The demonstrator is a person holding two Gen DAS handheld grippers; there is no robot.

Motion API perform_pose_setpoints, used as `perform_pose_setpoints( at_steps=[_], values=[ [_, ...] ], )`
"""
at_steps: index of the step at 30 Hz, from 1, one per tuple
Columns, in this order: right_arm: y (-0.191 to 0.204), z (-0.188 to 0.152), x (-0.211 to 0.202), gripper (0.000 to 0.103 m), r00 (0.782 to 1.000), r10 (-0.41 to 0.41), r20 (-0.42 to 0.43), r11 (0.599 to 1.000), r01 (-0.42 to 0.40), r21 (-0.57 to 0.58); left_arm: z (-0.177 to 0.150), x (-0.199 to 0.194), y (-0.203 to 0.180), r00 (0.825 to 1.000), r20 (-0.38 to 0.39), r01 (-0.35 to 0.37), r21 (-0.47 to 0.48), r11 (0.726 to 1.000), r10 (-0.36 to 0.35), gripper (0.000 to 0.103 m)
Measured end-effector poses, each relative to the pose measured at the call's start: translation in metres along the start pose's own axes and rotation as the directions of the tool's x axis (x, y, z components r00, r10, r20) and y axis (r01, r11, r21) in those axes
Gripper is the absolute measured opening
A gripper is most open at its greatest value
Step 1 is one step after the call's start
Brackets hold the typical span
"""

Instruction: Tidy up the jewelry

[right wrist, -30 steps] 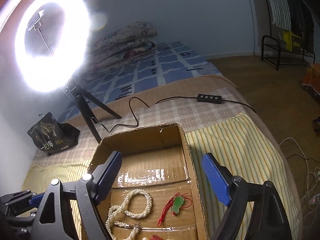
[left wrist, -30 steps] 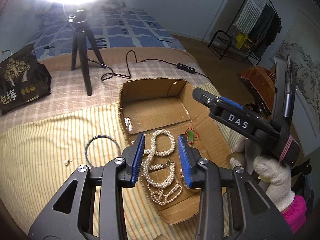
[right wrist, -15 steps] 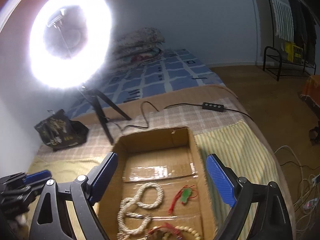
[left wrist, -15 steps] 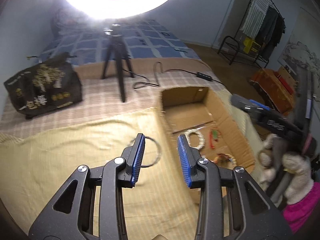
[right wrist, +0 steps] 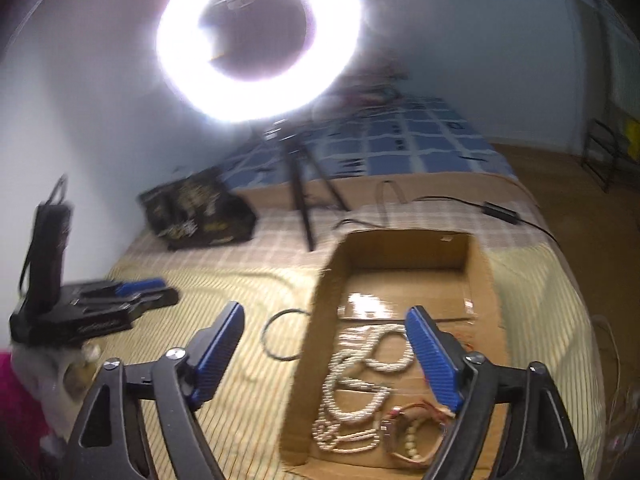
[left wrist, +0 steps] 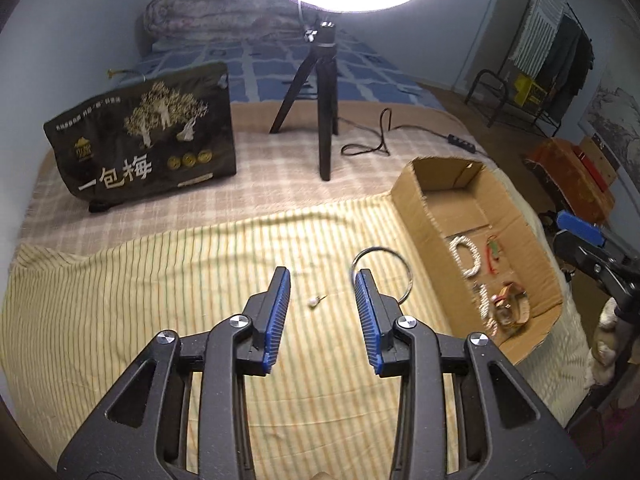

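My left gripper (left wrist: 322, 292), jaws apart and empty, has the small pearl stud (left wrist: 313, 302) lying dead ahead between its fingertips, thin hoop (left wrist: 380, 276) just right; right gripper (right wrist: 324, 344), also apart, hangs farther off over the cardboard box (right wrist: 478, 264).

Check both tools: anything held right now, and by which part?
Nothing held. Left tool open above the striped cloth, small earring lying loose. Right tool open over the cardboard box edge.
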State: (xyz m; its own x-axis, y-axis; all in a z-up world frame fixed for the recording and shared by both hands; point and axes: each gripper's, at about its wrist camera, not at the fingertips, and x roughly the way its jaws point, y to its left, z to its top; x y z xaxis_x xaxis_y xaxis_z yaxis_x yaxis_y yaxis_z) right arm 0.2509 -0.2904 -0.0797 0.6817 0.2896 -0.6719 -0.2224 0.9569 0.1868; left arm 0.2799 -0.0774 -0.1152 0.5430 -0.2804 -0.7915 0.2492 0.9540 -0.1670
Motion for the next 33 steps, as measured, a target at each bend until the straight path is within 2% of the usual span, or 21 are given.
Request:
perform_pose_setpoints(
  at_steps=[3, 5, 9, 13, 18, 21, 23, 33],
  values=[
    [0.021, -0.004, 0.011, 0.070, 0.999, 0.033, -0.037, 0.995, -0.036, -0.089, -0.006, 0.008, 0.006, 1.000, -0.025, 0.009, -0.001, 1.000, -0.009, 0.033],
    [0.035, -0.008, 0.021, 0.063, 0.995, 0.056, -0.078, 0.986, -0.067, -0.150, -0.011, 0.016, 0.008, 0.998, -0.052, 0.022, -0.009, 1.000, -0.022, 0.023],
    [0.057, -0.021, 0.041, 0.047, 0.982, 0.086, -0.169, 0.956, -0.129, -0.263, -0.017, 0.033, 0.012, 0.994, -0.092, 0.059, -0.029, 0.998, -0.061, 0.021],
    [0.073, -0.031, 0.067, 0.041, 0.953, 0.100, -0.288, 0.912, -0.203, -0.356, -0.019, 0.045, 0.012, 0.990, -0.118, 0.074, -0.016, 0.997, -0.075, 0.021],
    [0.085, -0.036, 0.092, 0.035, 0.925, 0.077, -0.373, 0.869, -0.245, -0.429, -0.020, 0.063, 0.011, 0.985, -0.148, 0.084, -0.007, 0.996, -0.084, 0.020],
    [0.087, -0.037, 0.103, 0.033, 0.917, 0.066, -0.394, 0.860, -0.252, -0.443, -0.020, 0.073, 0.012, 0.983, -0.163, 0.086, 0.001, 0.996, -0.084, 0.019],
    [0.088, -0.038, 0.109, 0.033, 0.915, 0.052, -0.401, 0.855, -0.248, -0.455, -0.021, 0.079, 0.012, 0.982, -0.171, 0.084, 0.002, 0.997, -0.082, 0.014],
    [0.083, -0.042, 0.135, 0.031, 0.898, 0.013, -0.440, 0.850, -0.242, -0.468, -0.020, 0.099, 0.014, 0.976, -0.191, 0.107, -0.002, 0.994, -0.105, 0.014]
  ],
)
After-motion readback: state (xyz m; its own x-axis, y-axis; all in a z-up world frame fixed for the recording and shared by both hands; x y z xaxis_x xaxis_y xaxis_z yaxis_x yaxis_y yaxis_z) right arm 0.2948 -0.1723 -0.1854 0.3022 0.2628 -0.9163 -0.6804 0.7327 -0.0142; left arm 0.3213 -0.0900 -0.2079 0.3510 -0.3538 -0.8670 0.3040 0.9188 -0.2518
